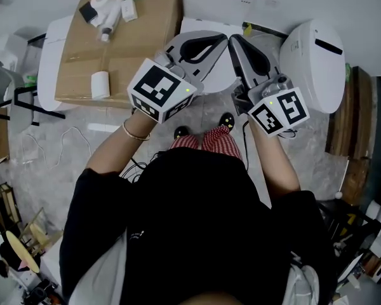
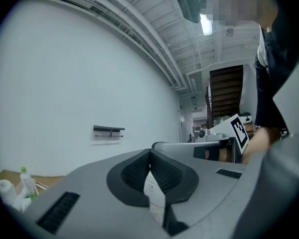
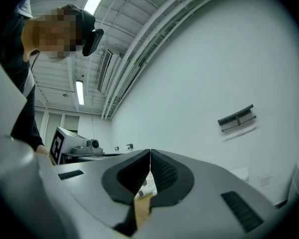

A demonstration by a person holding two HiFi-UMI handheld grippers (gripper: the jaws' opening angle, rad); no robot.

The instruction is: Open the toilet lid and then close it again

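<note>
Head view shows the left claw and right claw both clenched on nothing, their tips close together above the white oval toilet lid, which lies flat, with a brown cardboard box to its left.

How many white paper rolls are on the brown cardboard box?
2. One white paper roll stands by the brown cardboard box's near edge; the other sits at its far end among small clutter. More may be hidden there.
</note>
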